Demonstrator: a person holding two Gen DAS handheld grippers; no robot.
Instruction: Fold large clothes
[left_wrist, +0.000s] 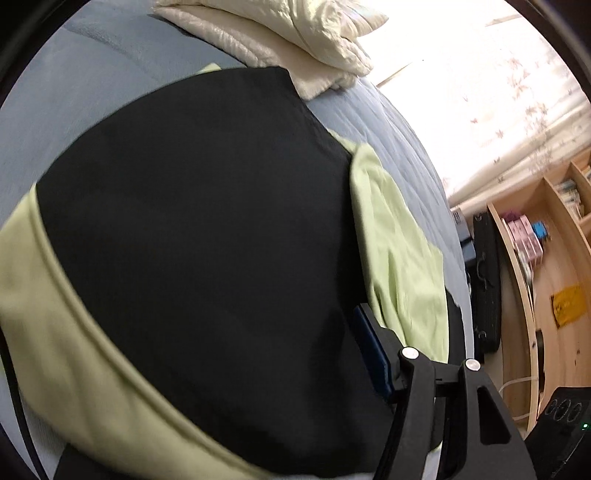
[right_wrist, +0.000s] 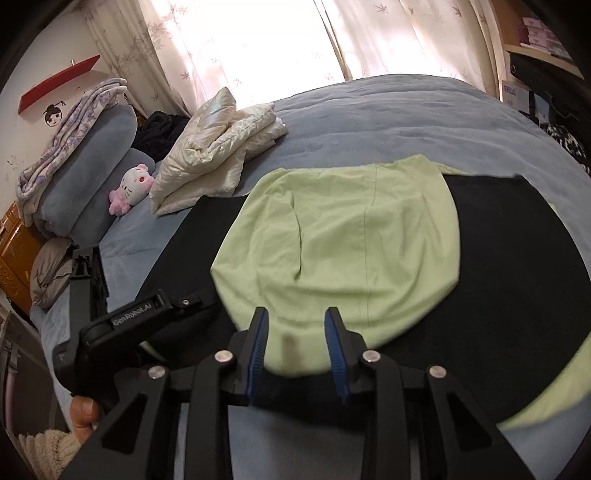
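On the bed, near the quilt, the garment lies part-folded on the board; right gripper apart over its near edge, left gripper state unclear; advise a full-depth bite before lifting.

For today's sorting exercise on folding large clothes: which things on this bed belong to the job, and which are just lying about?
Belongs to the job:
green garment
black folding board
left gripper
right gripper

Just lying about:
cream quilt
pink plush toy
blue pillows
patterned blanket
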